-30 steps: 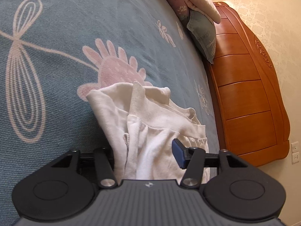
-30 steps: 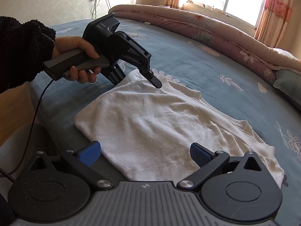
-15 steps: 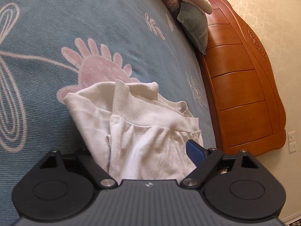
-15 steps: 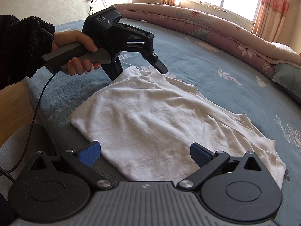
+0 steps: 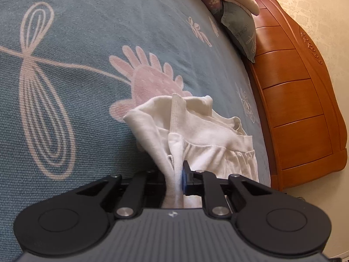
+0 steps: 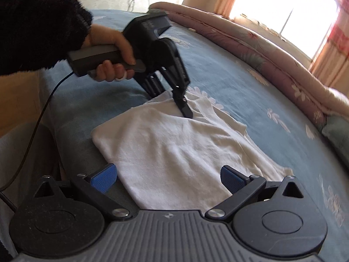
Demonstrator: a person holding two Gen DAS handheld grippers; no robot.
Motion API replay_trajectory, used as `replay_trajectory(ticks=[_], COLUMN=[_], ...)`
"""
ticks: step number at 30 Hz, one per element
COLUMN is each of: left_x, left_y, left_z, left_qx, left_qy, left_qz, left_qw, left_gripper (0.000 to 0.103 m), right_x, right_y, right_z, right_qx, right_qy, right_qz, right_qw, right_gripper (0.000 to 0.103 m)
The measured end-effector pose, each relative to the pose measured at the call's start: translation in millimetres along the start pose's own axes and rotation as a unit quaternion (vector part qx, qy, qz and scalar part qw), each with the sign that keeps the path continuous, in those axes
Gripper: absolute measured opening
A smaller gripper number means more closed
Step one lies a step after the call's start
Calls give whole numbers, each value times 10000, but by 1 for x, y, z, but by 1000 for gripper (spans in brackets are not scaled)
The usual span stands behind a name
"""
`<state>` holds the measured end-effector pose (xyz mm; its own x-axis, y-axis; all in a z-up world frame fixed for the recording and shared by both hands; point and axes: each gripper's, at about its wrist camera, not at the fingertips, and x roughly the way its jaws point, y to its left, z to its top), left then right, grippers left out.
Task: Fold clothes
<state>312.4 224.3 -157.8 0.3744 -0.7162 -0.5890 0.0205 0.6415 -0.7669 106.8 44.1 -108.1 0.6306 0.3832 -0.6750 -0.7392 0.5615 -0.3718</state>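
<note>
A white garment (image 5: 207, 135) lies partly folded on the blue patterned bedspread (image 5: 87, 43). In the left wrist view my left gripper (image 5: 177, 174) has a bunched edge of it between its jaws, which are closing, the blue pad (image 5: 185, 181) pressed against the cloth. The right wrist view shows that same left gripper (image 6: 185, 111) pinching the far corner of the garment (image 6: 174, 148), held by a person's hand (image 6: 113, 43) in a black sleeve. My right gripper (image 6: 168, 175) stands open over the garment's near edge, nothing pressed between its pads.
A wooden headboard (image 5: 294, 98) and a grey-green pillow (image 5: 240, 26) bound the bed on one side. A rolled pink quilt (image 6: 261, 43) runs along the far side under a bright window (image 6: 283, 6). A black cable (image 6: 43, 109) hangs off the bed's near edge.
The left gripper's jaws went from wide apart to closed on a fold of the white garment. The right gripper rolled and shifted a little towards the garment, still open.
</note>
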Motion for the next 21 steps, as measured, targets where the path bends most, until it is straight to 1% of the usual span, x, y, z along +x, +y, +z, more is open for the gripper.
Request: replay_trajectory(ticks=[3, 6, 10, 14, 17, 21], left_x=[0, -1, -1, -1, -1, -1], left_y=[0, 0, 0, 0, 1, 2], left_z=[-1, -2, -4, -4, -4, -5], left_qx=[-19, -39, -65, -82, -105, -147], left_qy=[-33, -66, -110, -121, -130, -170], left_qz=[6, 13, 21, 24, 18, -10], left_qw=[10000, 10000, 9999, 9999, 9999, 9997], left_gripper=[14, 14, 14, 14, 14, 14], right_x=[13, 25, 34, 42, 50, 54], right_y=[33, 57, 71, 88, 100, 103], right_z=[7, 9, 16, 21, 26, 27], right_qx=[-939, -1665, -2102, -2672, -2938, -2937], right_qy=[96, 188, 265, 262, 184, 269], right_qz=[-253, -694, -1090, -1426, -1649, -1832], right_qw=[9952, 9834, 9712, 9527, 9413, 9378], right_gripper=[103, 103, 103, 103, 103, 103])
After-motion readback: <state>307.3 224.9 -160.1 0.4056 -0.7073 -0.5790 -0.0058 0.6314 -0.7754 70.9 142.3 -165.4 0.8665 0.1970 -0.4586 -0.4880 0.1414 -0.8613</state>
